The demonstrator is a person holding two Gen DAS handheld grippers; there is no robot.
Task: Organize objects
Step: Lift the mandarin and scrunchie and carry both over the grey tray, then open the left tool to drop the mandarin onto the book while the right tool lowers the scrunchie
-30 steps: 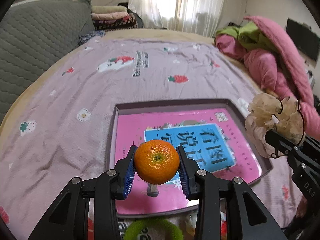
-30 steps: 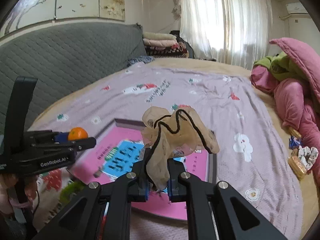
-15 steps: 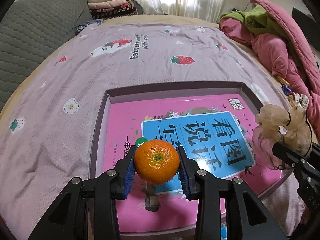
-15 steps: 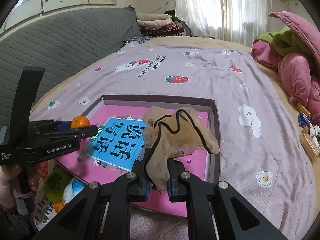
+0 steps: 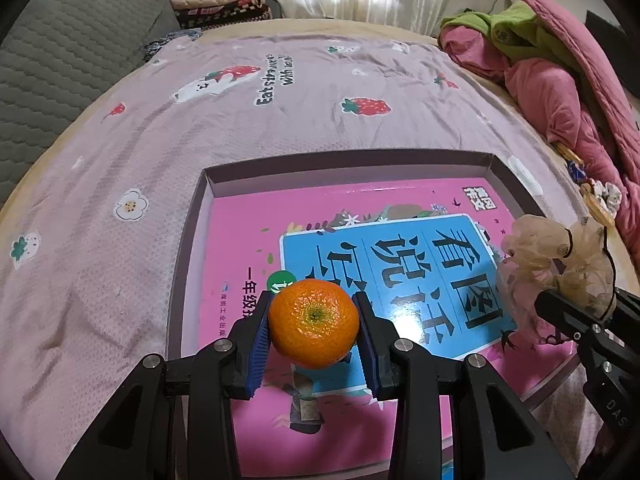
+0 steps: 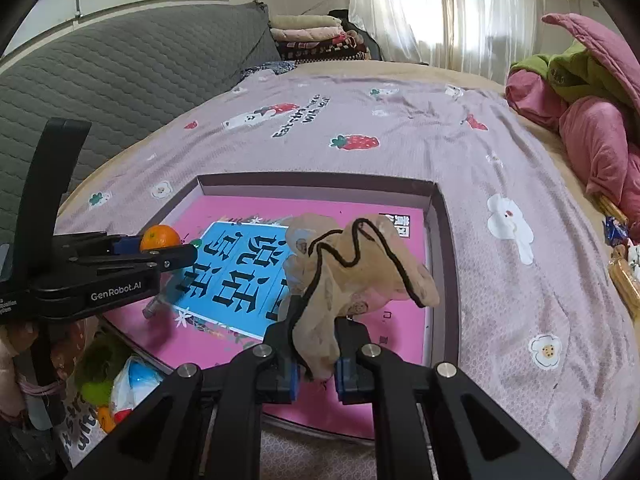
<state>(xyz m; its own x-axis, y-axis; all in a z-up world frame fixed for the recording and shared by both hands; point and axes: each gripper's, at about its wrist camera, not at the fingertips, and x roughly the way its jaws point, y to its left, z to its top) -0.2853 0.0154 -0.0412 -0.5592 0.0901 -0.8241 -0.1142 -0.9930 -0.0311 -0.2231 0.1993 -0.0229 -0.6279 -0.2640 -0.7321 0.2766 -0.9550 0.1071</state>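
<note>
My left gripper [image 5: 314, 330] is clamped on a mandarin orange [image 5: 314, 323] at lower centre, directly over the pink book [image 5: 400, 248] lying in the shallow purple box [image 5: 188, 248]. My right gripper [image 6: 316, 364] pinches a beige scrunchie [image 6: 352, 264] above the box's right half, so both drops lie straight below.

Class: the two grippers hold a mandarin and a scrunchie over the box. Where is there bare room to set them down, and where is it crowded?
Free: the pink book cover lying in the box, all bare, and the bedsheet left of and beyond the box. Crowded: the near-left corner outside the box, by the green ball and packets, and the bed's right edge, with quilts and snacks.
</note>
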